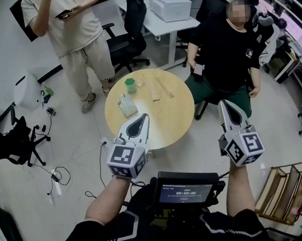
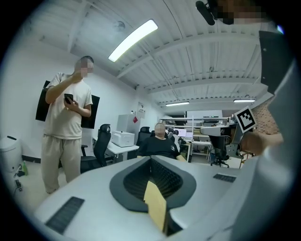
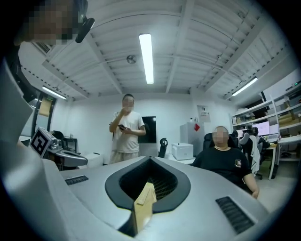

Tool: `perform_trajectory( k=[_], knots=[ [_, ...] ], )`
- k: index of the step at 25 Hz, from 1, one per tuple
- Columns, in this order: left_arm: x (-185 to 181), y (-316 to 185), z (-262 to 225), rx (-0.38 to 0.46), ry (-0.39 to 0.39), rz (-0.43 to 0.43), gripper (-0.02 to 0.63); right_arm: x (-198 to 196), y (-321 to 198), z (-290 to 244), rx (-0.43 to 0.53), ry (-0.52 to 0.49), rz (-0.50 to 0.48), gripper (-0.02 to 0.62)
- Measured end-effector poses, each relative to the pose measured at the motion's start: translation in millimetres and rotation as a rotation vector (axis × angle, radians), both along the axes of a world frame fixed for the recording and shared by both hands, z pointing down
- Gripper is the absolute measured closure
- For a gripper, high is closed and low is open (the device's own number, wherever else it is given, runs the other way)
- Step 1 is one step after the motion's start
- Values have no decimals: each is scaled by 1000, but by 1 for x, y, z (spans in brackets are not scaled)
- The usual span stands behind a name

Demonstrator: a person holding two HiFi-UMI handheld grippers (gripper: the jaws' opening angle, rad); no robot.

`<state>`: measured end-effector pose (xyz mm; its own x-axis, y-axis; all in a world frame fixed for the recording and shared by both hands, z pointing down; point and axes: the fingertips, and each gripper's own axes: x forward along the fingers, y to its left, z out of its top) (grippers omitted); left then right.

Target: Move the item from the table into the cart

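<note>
A round wooden table [image 1: 174, 122] carries a small green container [image 1: 130, 84], a clear plastic packet [image 1: 126, 105] and some flat wooden pieces [image 1: 160, 89]. My left gripper [image 1: 142, 118] is raised over the table's near edge, below the packet, jaws shut with nothing in them. My right gripper [image 1: 227, 104] is up beside the table's right side, also shut and empty. Both gripper views look out level across the room: the left gripper [image 2: 151, 159] and right gripper [image 3: 150, 158] each show closed jaws, and the table items are hidden from them.
A person stands at the table's far left [image 1: 70, 31] and another sits at its far right [image 1: 228, 54]. A wooden slatted cart or rack [image 1: 284, 192] stands at the lower right. Office chairs [image 1: 127, 40], a white desk with a printer [image 1: 170, 6] and floor cables [image 1: 56, 175] surround the table.
</note>
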<state>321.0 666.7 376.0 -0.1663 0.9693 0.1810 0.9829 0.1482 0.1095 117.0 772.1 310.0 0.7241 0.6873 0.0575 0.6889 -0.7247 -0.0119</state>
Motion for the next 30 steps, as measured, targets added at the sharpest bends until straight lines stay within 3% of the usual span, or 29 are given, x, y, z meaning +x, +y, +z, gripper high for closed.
perform_trajectory(
  k=[3,8,10,14,18,22,24,30],
  knots=[
    [15,40,-4,8,2,-37,600,30,47,-8,-10,22,-66,594],
    [24,110,-1,17,10,-164,600,69,133,5,31,-30,-245,594],
    [20,138,1,24,21,-199,600,80,168,9,33,-49,-308,543],
    [22,181,11,44,27,-264,598,104,225,27,63,-69,-385,543],
    [47,208,28,67,35,-315,595,141,261,54,115,-93,-431,543],
    [84,224,46,95,27,-333,594,191,286,84,149,-165,-449,543],
    [98,231,64,135,10,-317,594,217,295,104,194,-199,-458,479],
    [125,265,135,281,-67,-286,593,284,327,184,306,-338,-489,477]
  ],
)
